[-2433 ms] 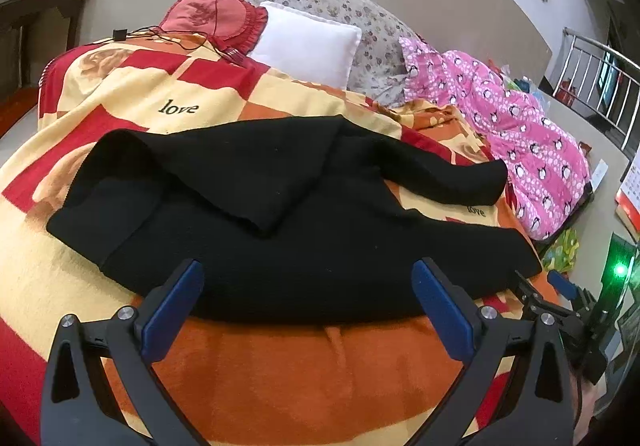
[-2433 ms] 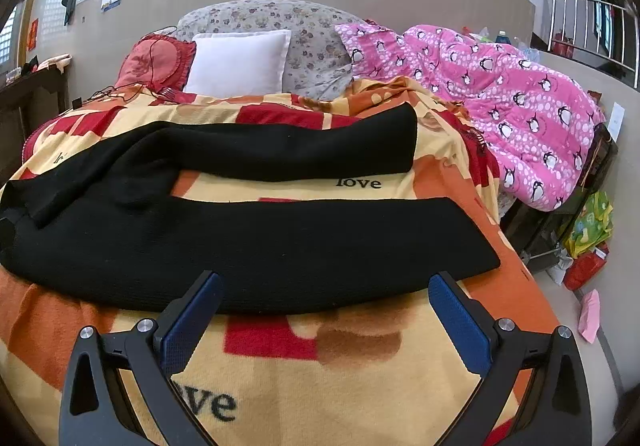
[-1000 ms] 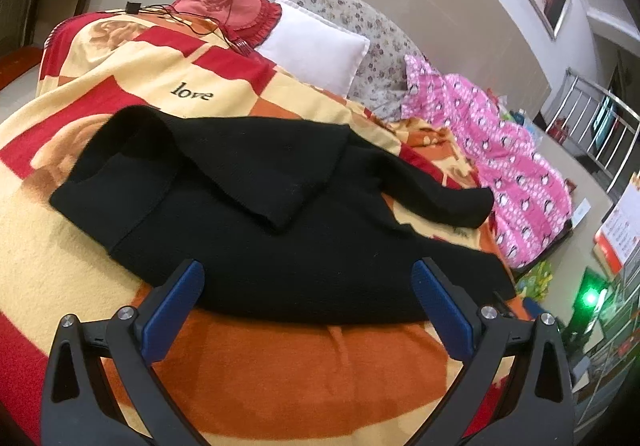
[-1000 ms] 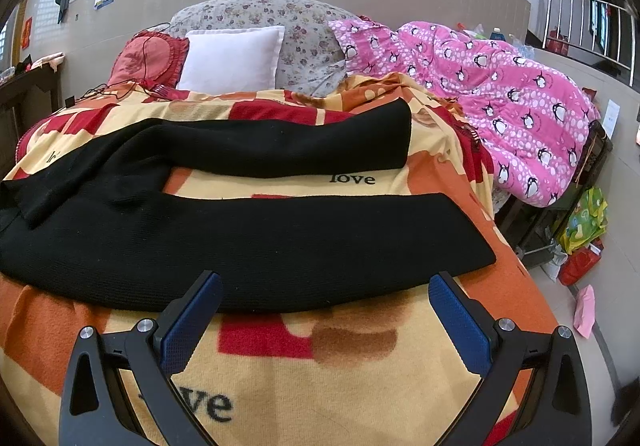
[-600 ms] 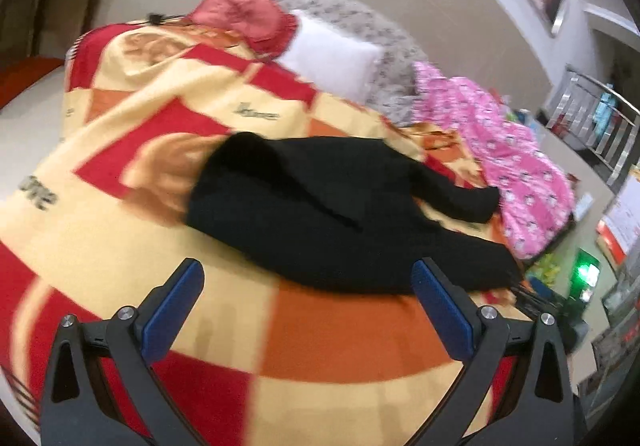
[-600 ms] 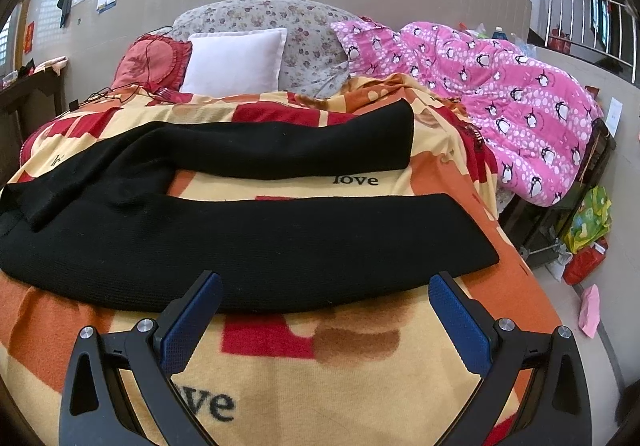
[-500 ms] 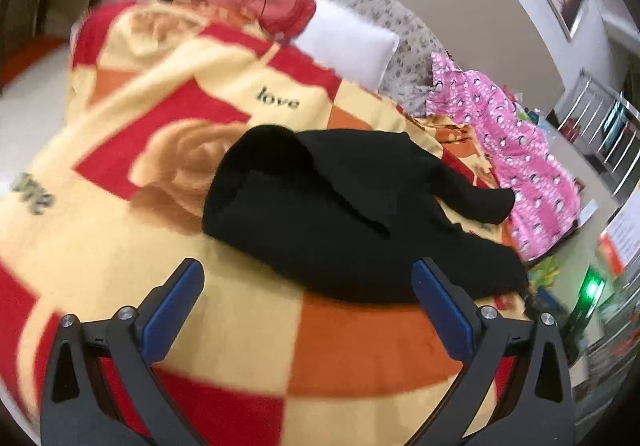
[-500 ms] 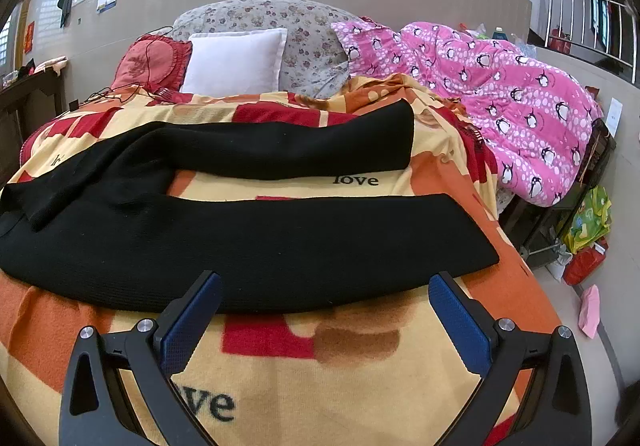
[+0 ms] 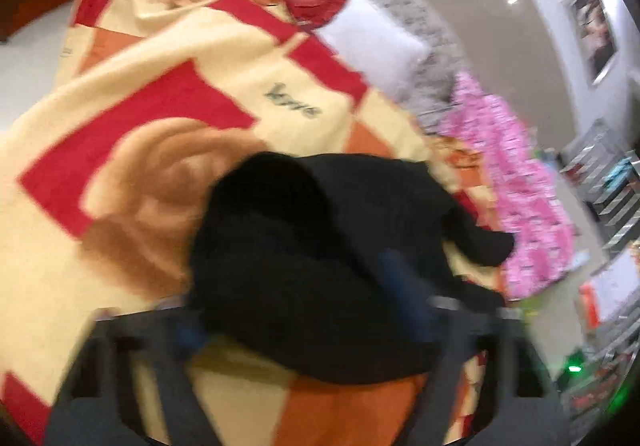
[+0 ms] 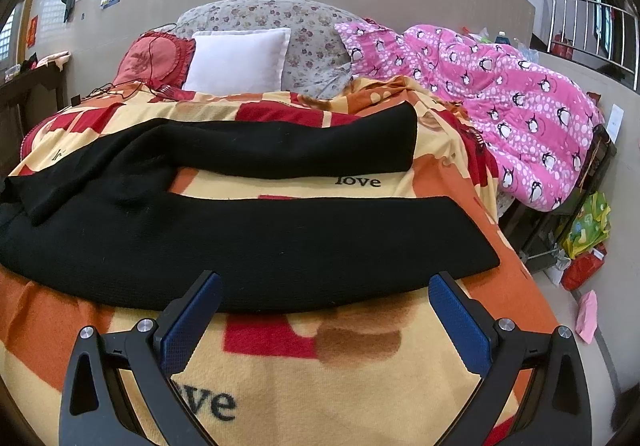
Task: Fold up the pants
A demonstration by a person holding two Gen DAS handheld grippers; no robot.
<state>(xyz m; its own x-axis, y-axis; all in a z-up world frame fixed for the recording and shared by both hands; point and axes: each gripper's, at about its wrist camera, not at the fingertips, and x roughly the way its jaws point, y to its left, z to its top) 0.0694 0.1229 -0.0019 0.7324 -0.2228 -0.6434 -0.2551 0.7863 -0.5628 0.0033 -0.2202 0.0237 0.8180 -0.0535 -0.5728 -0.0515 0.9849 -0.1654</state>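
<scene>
One pair of black pants (image 10: pixel 248 246) spread across patterned blanket (image 10: pixel 360 366), waist end bunched at left.

Left gripper (image 9: pixel 296 310), blurred, jaws just closing around bunched waist; grip itself impossible to tell. Right gripper (image 10: pixel 324 310) wide open, empty, hovering at near leg's edge, apart from cloth.

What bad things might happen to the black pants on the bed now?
1. The left gripper has just been closing around a bunched corner of the black pants. The picture is blurred, so it may have caught only a loose bit, which could slip out.
2. It might pinch the blanket underneath too and drag it along.
3. The right gripper is open and holds nothing, so the leg near it could slide or wrinkle when the other end is pulled.
</scene>
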